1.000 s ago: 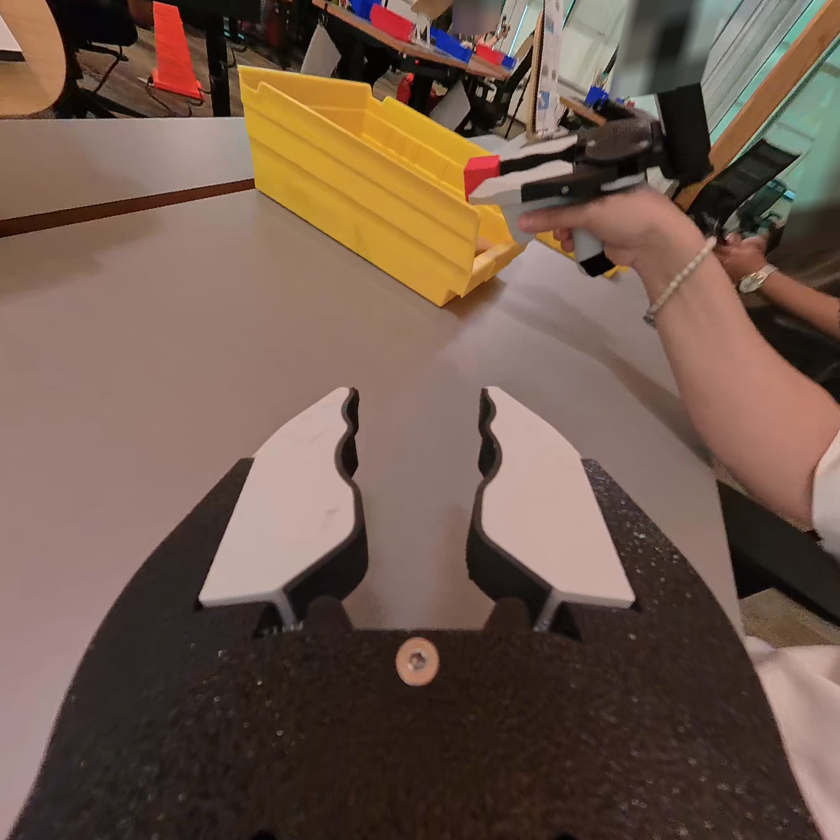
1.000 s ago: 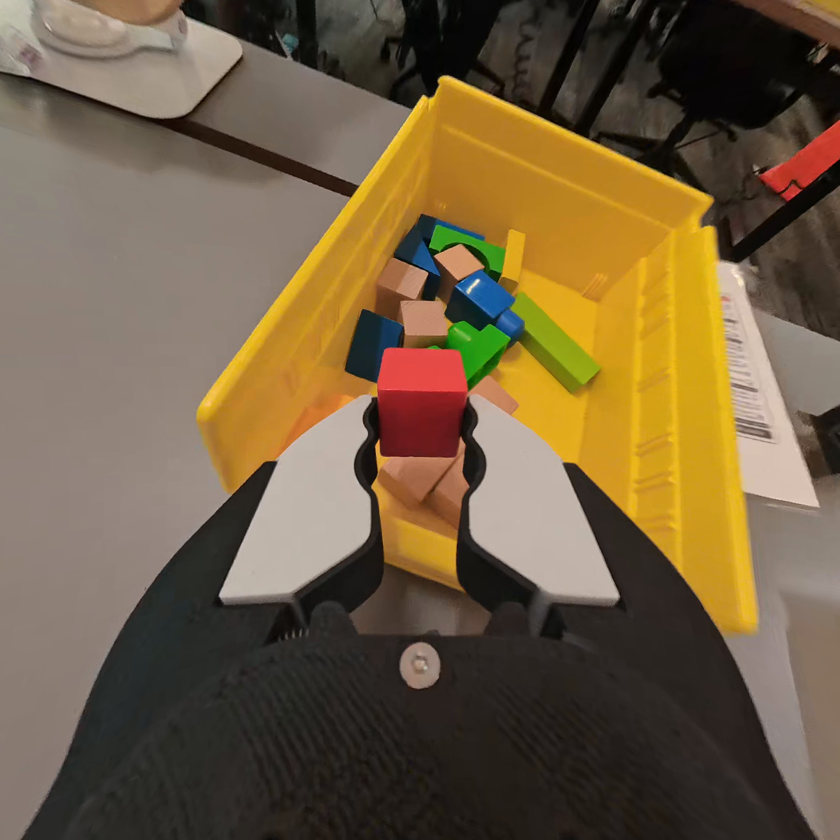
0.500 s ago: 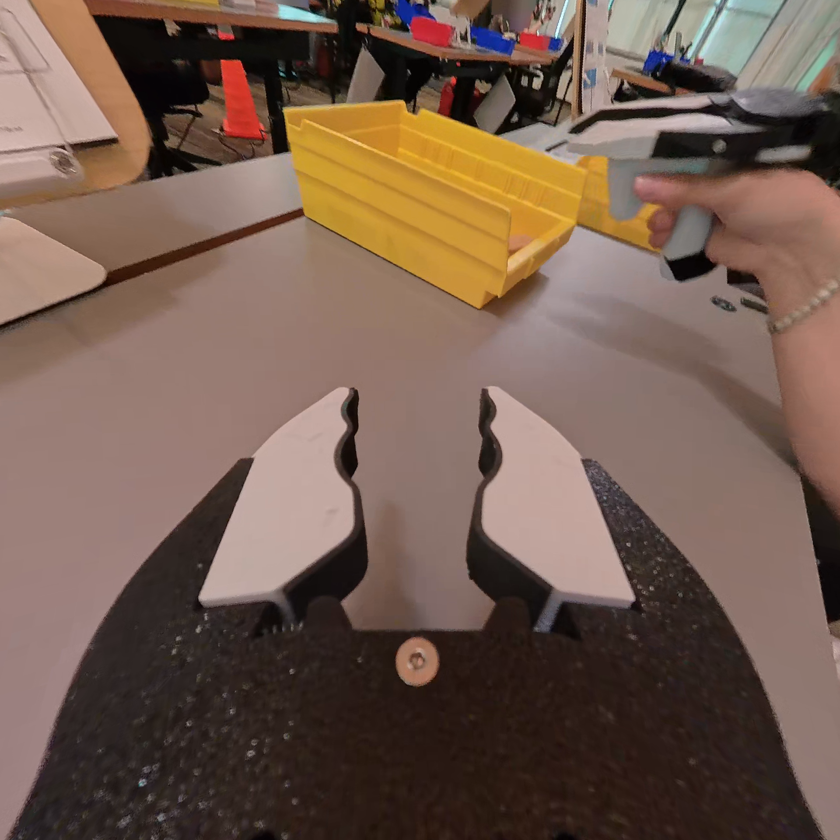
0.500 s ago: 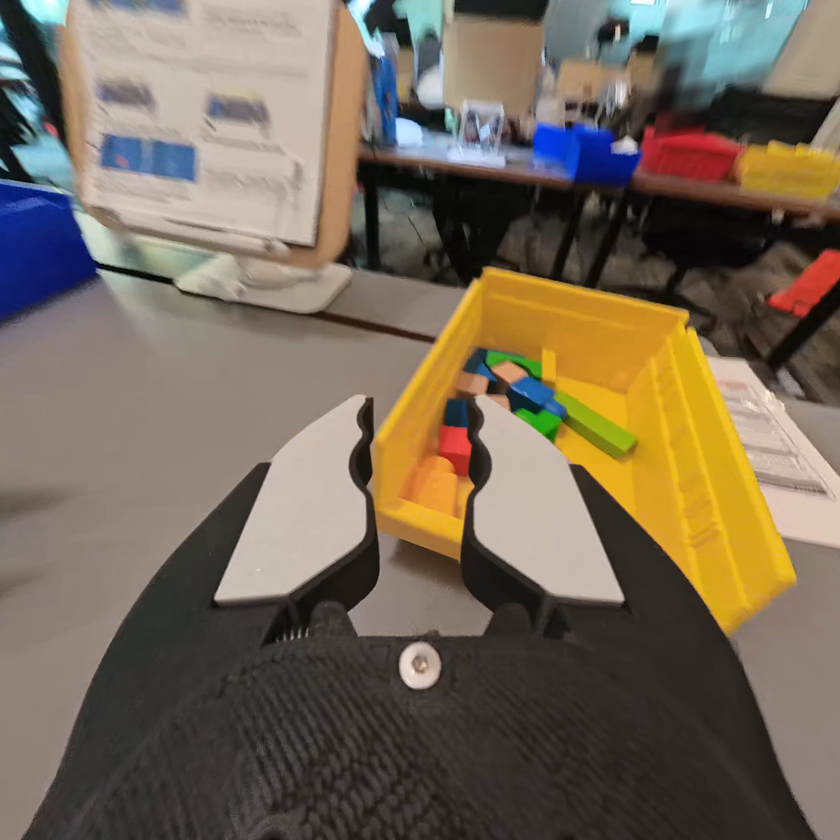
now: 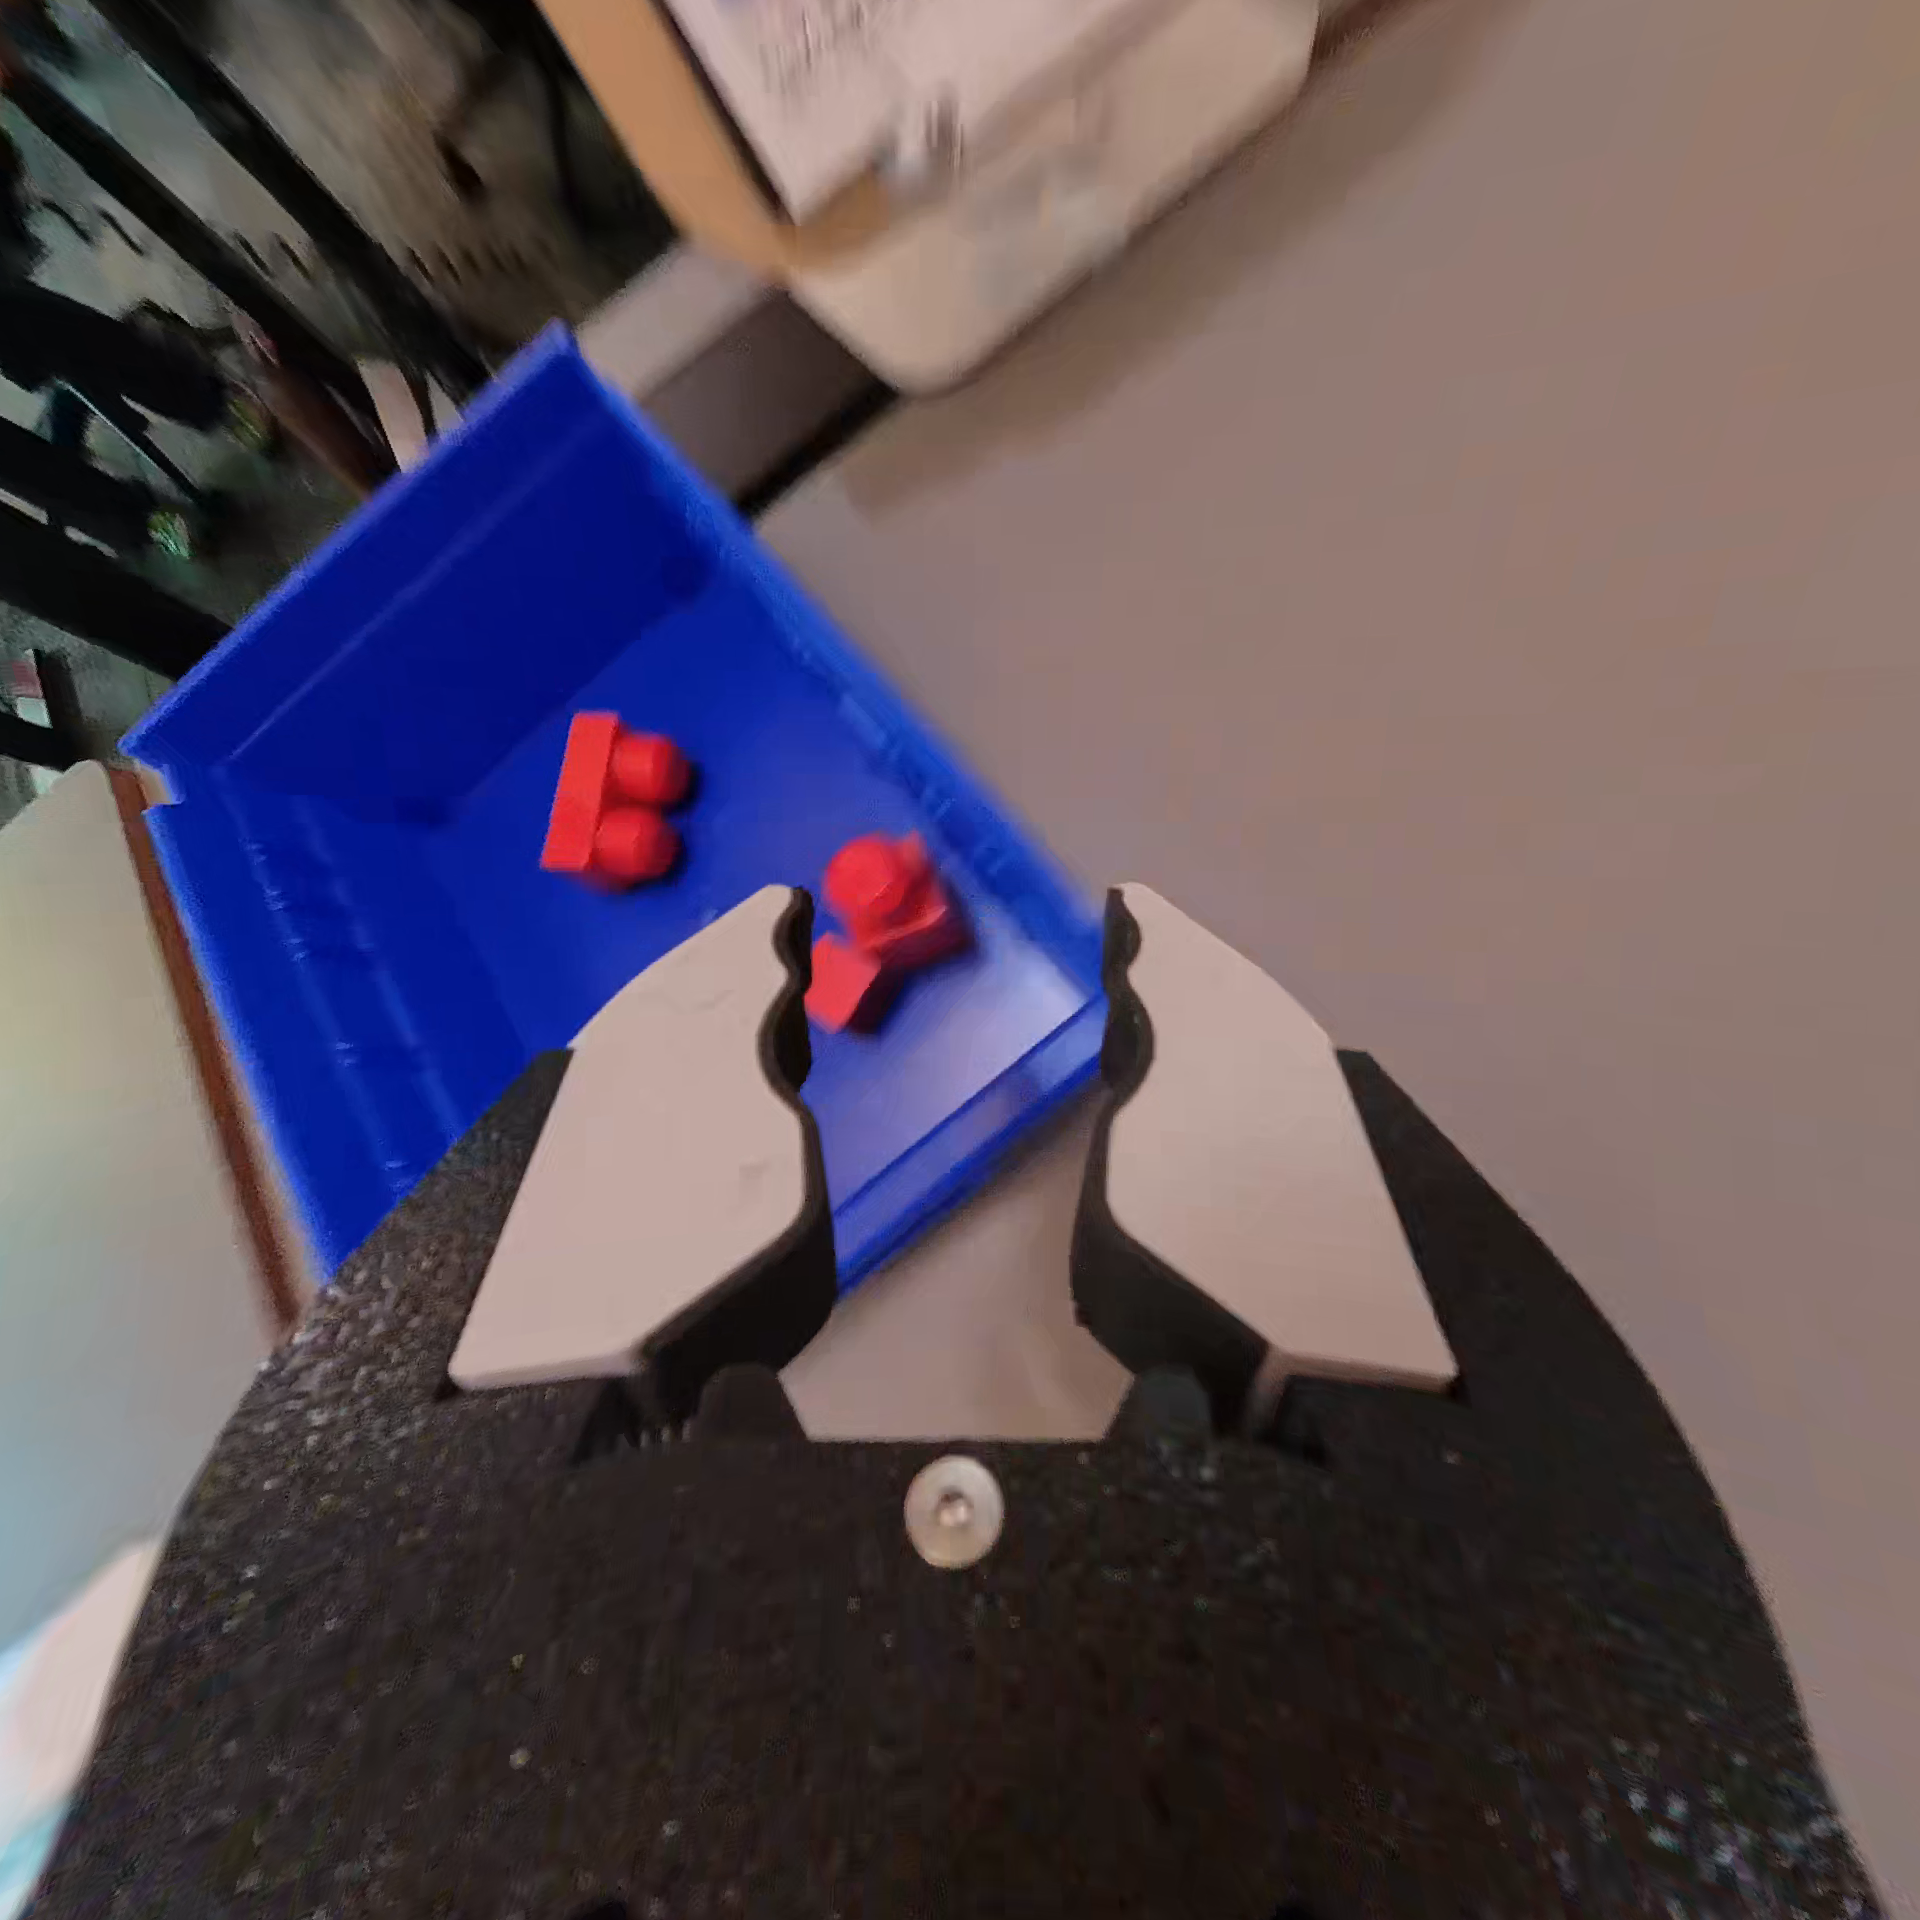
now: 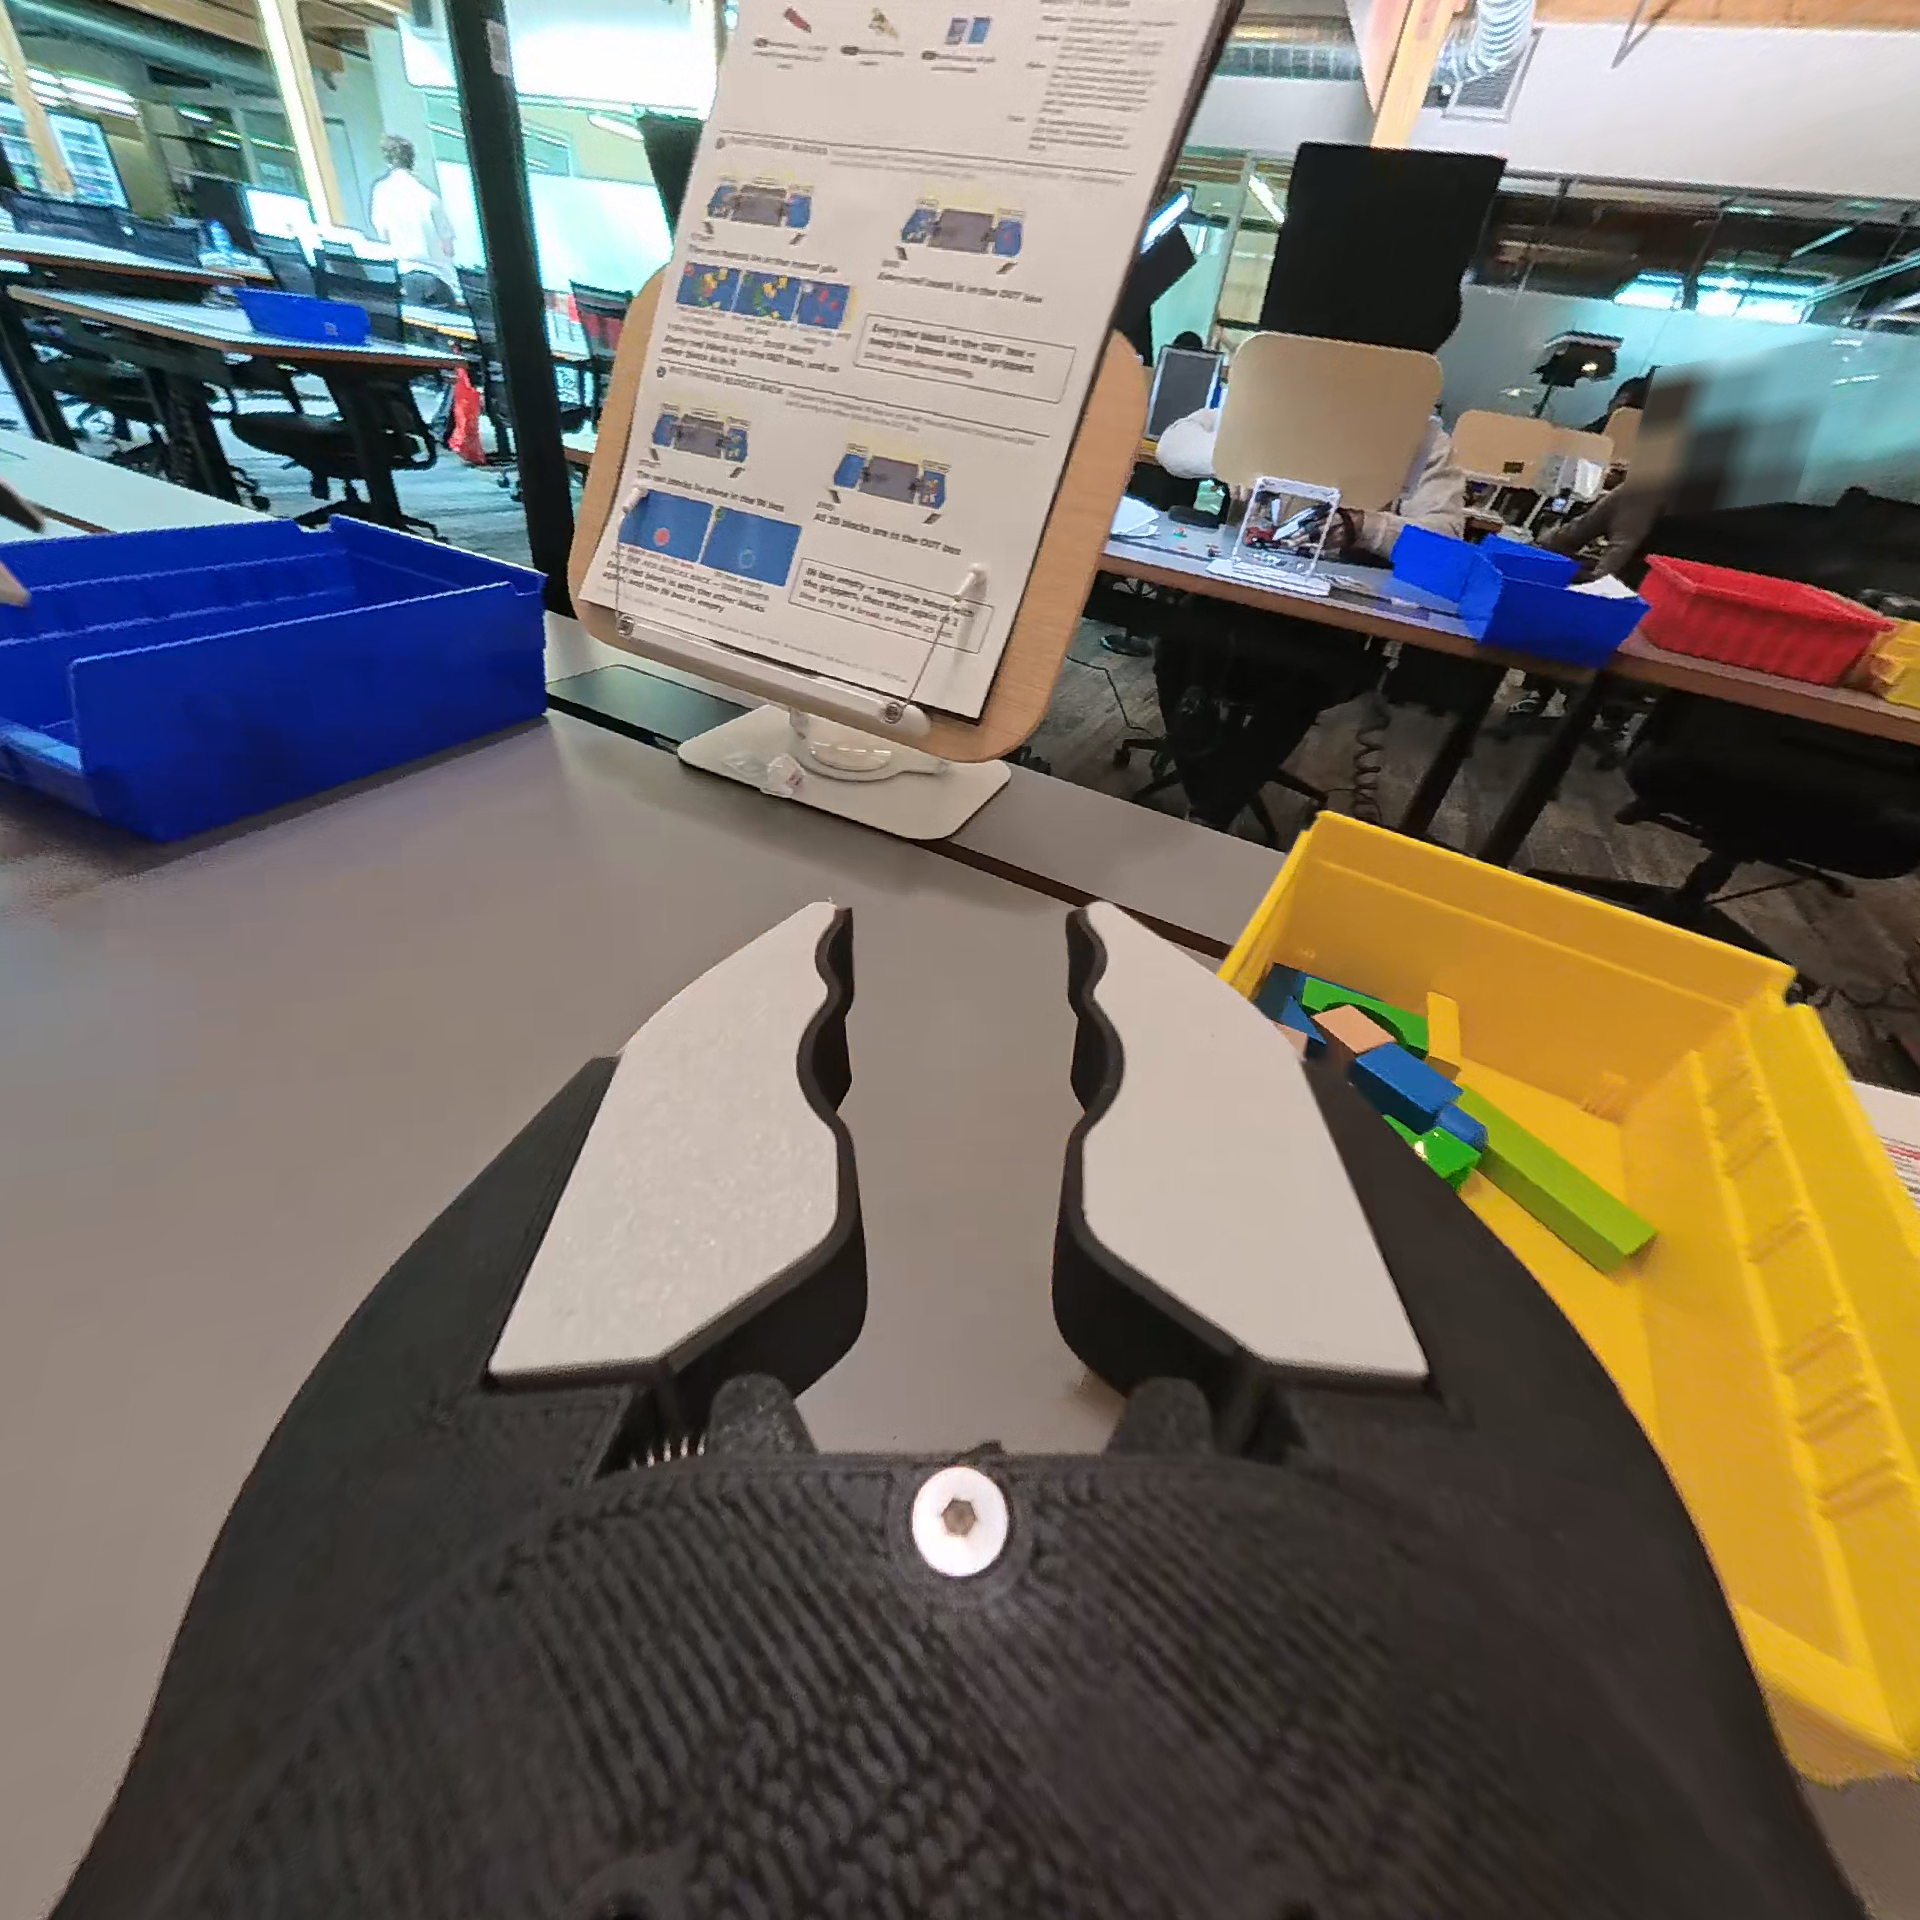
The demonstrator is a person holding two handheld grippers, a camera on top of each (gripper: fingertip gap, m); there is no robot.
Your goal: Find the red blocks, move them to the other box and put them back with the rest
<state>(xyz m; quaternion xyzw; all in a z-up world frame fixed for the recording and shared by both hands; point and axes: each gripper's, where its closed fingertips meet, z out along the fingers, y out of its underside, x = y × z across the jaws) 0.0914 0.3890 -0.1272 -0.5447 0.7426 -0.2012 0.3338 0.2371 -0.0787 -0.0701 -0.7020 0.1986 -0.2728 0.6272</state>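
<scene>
Left wrist view: the left gripper [image 5: 954,935] is hovering wide open and bare over a blue box [image 5: 436,665], red blocks [image 5: 613,805] lying inside at eleven o'clock.

Right wrist view: the right gripper [image 6: 958,940] is hanging open, holding nothing, above the table [image 6: 312,1039]; a yellow box [image 6: 1704,1195] of mixed blocks is sitting at three o'clock.

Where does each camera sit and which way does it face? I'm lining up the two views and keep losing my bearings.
Left wrist view: rides the left gripper, tilted down into the blue bin with red blocks; its open fingers show.
Right wrist view: rides the right gripper, facing level across the table toward a paper stand, yellow bin at right; open, bare fingers show.
Shared: blue bin, table.
</scene>
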